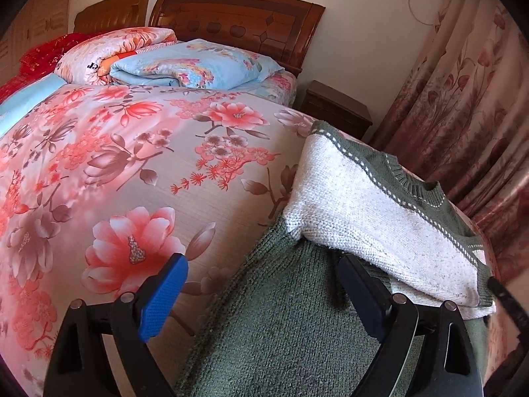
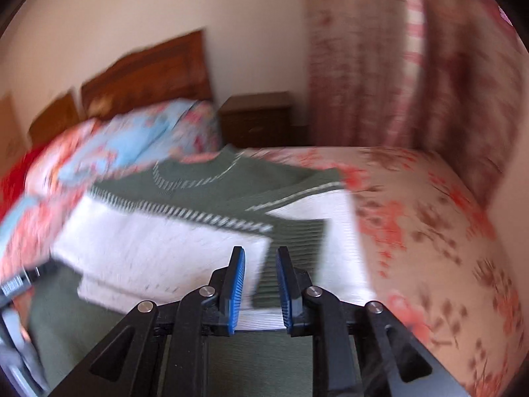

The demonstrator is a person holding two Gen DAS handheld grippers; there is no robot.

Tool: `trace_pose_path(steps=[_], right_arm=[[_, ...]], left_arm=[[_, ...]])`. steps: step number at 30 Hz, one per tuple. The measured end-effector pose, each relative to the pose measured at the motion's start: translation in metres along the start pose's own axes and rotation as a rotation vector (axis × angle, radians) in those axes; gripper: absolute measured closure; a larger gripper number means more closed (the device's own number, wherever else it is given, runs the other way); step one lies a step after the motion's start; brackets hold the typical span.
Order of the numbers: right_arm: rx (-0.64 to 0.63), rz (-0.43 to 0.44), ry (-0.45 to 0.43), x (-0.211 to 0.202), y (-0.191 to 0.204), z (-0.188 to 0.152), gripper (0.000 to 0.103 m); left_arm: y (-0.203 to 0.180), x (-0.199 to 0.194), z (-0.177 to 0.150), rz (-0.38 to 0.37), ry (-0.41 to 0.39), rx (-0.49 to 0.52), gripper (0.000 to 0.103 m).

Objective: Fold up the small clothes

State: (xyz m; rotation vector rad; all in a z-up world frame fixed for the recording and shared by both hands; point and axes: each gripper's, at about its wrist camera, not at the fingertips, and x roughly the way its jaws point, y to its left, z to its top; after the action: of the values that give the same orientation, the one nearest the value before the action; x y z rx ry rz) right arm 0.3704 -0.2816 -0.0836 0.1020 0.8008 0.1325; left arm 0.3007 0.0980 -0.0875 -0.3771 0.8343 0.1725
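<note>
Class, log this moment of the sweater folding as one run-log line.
left gripper: open over sweater | right gripper: part open, nothing held, view blurred | sleeves folded in | sweater on bed

A bed with a pink floral cover (image 1: 139, 152) fills the room, its carved reddish-brown wooden headboard (image 1: 238, 16) standing against a plain cream wall (image 1: 357, 33). Folded floral quilts in pink and light blue (image 1: 195, 63) lie piled at its head. Beside the bed stands a dark wooden nightstand (image 1: 334, 107), near long pink floral curtains (image 1: 463, 106) glowing with daylight
</note>
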Motion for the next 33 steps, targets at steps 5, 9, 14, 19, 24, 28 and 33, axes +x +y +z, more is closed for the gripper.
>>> trace_pose_path(steps=[5,9,14,19,24,28,33], right_arm=[[-0.028,-0.028,0.028,0.023,0.0,-0.015,0.083],[-0.013,-0.003,0.027,0.025,-0.005,-0.015,0.08],[-0.023,-0.01,0.025,0.026,-0.003,-0.016,0.079],[0.0,0.019,0.021,0.023,-0.007,-0.016,0.079],[0.006,0.034,0.019,0.022,-0.007,-0.016,0.079],[0.021,0.049,0.017,0.022,-0.01,-0.016,0.078],[0.033,0.063,0.015,0.023,-0.012,-0.016,0.078]], left_arm=[[0.001,-0.03,0.004,-0.061,-0.139,-0.017,0.0],[-0.028,-0.03,0.033,-0.176,-0.136,0.021,0.0],[-0.087,0.021,0.078,-0.254,-0.012,0.121,0.0],[-0.107,0.089,0.099,-0.199,0.124,0.143,0.0],[-0.075,0.123,0.104,-0.006,0.137,0.081,0.0],[-0.061,0.121,0.109,-0.01,0.148,0.028,0.0],[-0.087,0.087,0.117,-0.098,0.023,0.094,0.0]])
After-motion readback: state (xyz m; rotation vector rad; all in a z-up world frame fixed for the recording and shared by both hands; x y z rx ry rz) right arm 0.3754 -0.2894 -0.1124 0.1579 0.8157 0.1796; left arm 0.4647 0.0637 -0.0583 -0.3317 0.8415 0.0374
